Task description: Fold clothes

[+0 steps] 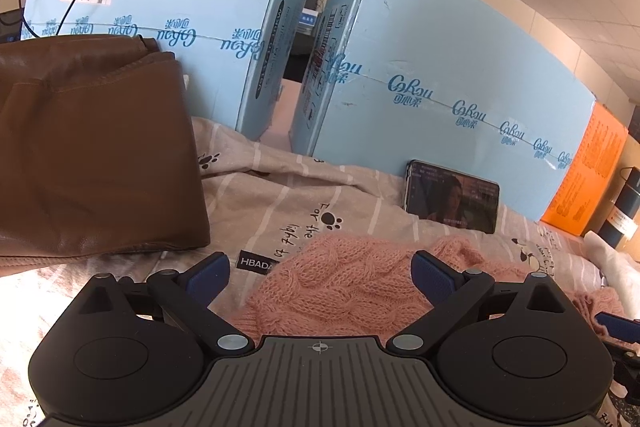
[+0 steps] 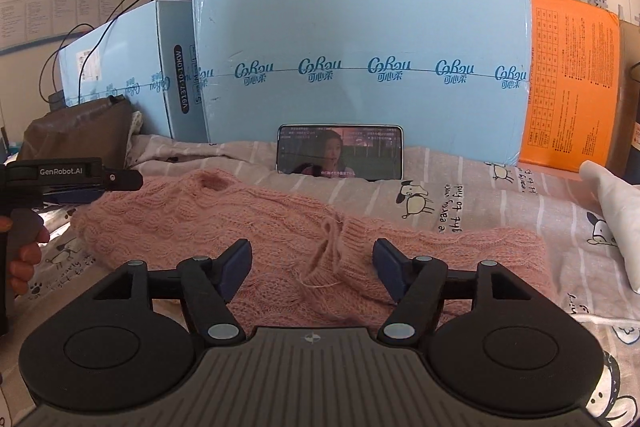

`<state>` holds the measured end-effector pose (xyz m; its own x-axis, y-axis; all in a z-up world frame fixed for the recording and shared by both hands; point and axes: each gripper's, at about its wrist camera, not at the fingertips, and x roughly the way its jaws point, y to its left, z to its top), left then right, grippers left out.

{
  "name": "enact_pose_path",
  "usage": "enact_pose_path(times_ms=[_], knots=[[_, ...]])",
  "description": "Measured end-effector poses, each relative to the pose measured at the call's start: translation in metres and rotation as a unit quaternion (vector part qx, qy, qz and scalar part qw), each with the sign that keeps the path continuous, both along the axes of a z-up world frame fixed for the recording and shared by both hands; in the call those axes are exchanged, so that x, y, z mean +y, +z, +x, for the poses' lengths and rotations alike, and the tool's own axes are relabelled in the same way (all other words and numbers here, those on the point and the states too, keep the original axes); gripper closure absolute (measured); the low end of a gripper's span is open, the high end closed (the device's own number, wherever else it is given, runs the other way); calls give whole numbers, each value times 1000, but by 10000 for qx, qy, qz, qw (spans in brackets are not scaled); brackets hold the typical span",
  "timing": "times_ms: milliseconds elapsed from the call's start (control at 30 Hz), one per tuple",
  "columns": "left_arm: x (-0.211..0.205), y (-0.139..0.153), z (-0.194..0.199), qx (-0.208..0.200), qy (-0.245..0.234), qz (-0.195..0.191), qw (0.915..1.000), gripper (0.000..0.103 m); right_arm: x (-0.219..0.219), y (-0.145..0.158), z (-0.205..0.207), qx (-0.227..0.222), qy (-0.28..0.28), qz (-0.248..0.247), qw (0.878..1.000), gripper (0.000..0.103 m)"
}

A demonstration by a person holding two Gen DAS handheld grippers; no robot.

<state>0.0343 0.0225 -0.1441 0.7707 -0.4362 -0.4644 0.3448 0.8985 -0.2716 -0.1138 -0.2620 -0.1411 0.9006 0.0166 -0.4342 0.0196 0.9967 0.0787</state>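
Blue boxes [image 2: 360, 75] and propped phone [image 2: 339, 153] wall the back; brown garment [image 1: 96, 155] blocks left.

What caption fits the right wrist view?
Open right gripper hovers over a pink sweater on the bed, phone behind.

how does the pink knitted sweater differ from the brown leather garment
The pink cable-knit sweater is fuzzy and matte; the brown leather garment is smooth with a slight sheen. The sweater lies spread out and rumpled in front of both open claws, while the leather garment sits folded into a neat stack off to the left. Both rest on the striped cartoon-print bedsheet.
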Motion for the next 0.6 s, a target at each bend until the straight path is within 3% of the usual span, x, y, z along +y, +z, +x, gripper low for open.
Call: enact_pose_path(times_ms=[100, 233, 333, 433, 533, 600], knots=[[-1, -1, 1, 64, 1, 38, 10000, 4, -5, -13, 13, 408, 58, 312, 9987, 31], [0, -2, 2, 207, -198, -148, 9995, 4, -11, -21, 17, 447, 72, 548, 9975, 27], [1, -4, 4, 316, -255, -213, 9989, 4, -17, -10, 4, 172, 40, 880, 9960, 27], [1, -5, 6, 422, -239, -247, 9985, 4, -29, 8, -22, -461, -83, 1295, 9905, 23], [2, -7, 8, 514, -230, -277, 9980, 3, -49, 19, -50, -988, -970, 1399, 9804, 16], [2, -8, 9, 552, -211, -267, 9979, 3, -67, 17, -57, -899, -1671, 1448, 9711, 15]])
